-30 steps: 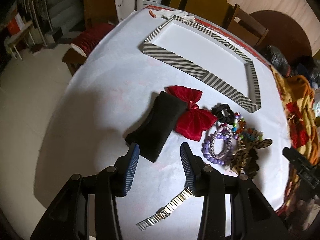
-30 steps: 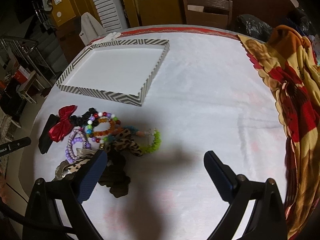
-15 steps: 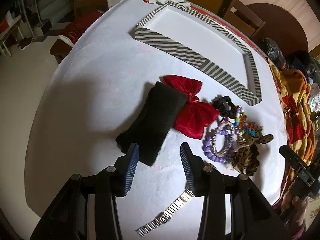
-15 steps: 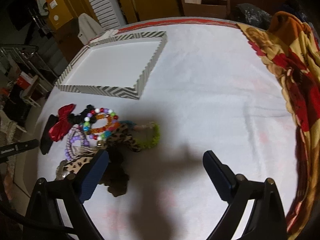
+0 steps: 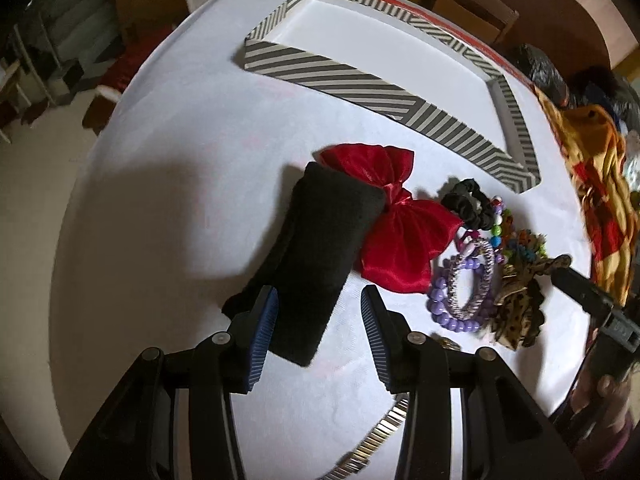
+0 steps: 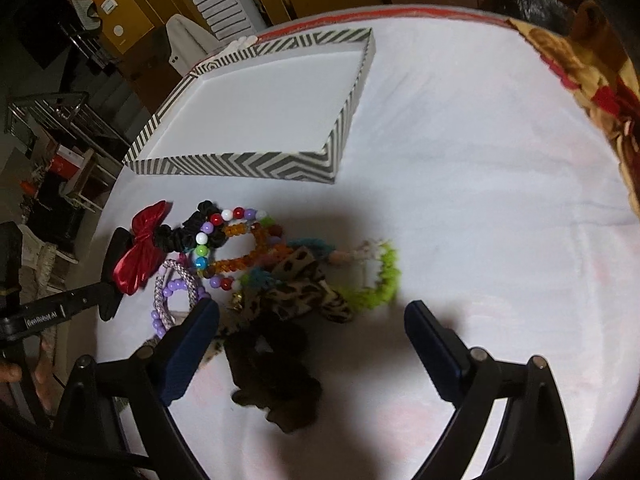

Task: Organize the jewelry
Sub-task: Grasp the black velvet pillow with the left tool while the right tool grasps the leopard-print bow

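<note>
The left gripper [image 5: 316, 320] hangs low over the near end of a black cushion [image 5: 320, 256], its blue-padded fingers [image 5: 262, 336] spread apart, one on either side of that end, gripping nothing. The cushion lies at a slant on the white-covered table [image 5: 180, 128], toward the table's left edge, with a red satin bow [image 5: 400, 232] touching its far corner. Just beside the bow sits the heap of jewelry: a black scrunchie [image 5: 468, 204], a purple bead bracelet [image 5: 448, 312] with a woven purple band [image 5: 472, 280] lying inside it, multicoloured beads [image 6: 208, 236], an amber bead strand [image 6: 244, 260], a leopard-print hair tie [image 6: 304, 296] and a lime-green fuzzy band [image 6: 380, 284]. A metal watch strap [image 5: 376, 440] lies on the cloth at the near edge, partly hidden under the left gripper's frame. The right gripper [image 6: 312, 340] is over the near side of the heap, fingers [image 6: 432, 340] wide apart and empty, with a dark brown scrunchie [image 6: 272, 376] on the cloth between them. Toward the table's far edge stands a shallow tray [image 6: 248, 168] with grey-and-white striped walls and a bare white floor, well apart from the heap. A red-and-yellow patterned cloth [image 6: 592, 92] drapes the right edge.
</note>
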`<move>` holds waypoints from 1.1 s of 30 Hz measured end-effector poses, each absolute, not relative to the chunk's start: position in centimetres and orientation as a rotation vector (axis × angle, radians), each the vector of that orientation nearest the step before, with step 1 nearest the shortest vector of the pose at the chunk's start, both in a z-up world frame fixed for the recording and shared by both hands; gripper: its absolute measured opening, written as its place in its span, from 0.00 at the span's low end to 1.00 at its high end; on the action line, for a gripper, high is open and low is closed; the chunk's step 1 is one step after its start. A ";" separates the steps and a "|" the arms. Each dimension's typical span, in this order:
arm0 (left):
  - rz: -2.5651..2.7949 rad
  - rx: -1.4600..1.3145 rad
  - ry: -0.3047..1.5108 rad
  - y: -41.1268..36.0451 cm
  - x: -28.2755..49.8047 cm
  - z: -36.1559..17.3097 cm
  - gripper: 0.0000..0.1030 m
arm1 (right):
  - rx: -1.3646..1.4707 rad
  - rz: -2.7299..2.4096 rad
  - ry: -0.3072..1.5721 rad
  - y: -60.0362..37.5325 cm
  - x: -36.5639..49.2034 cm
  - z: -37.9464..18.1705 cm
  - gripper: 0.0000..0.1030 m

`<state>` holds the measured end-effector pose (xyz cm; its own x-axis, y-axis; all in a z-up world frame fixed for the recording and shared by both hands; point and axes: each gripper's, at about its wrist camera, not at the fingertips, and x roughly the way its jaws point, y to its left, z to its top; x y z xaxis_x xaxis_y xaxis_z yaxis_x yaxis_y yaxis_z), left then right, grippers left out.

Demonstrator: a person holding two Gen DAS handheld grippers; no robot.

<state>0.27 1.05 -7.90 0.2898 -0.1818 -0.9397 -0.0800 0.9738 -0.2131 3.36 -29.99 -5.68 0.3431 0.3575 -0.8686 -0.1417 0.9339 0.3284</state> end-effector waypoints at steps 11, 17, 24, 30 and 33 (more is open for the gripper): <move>-0.043 -0.191 1.249 1.9 0.0 -7.9 0.22 | 0.242 0.377 1.146 -29.5 2.3 -6.1 0.07; -0.031 -0.227 1.198 2.4 -0.8 -6.3 0.19 | 0.242 0.427 1.096 -30.0 0.7 -3.1 0.04; -0.013 -0.247 1.140 2.8 -1.8 -4.2 0.19 | 0.181 0.418 1.154 -30.8 -0.2 -3.1 0.38; -0.012 -0.248 1.123 2.6 -2.7 -3.2 0.19 | 0.042 0.403 1.216 -29.2 -1.2 -5.9 0.43; -0.010 -0.257 1.125 2.6 -2.9 -3.1 0.19 | 0.083 0.427 1.206 -29.1 -1.6 -6.6 0.16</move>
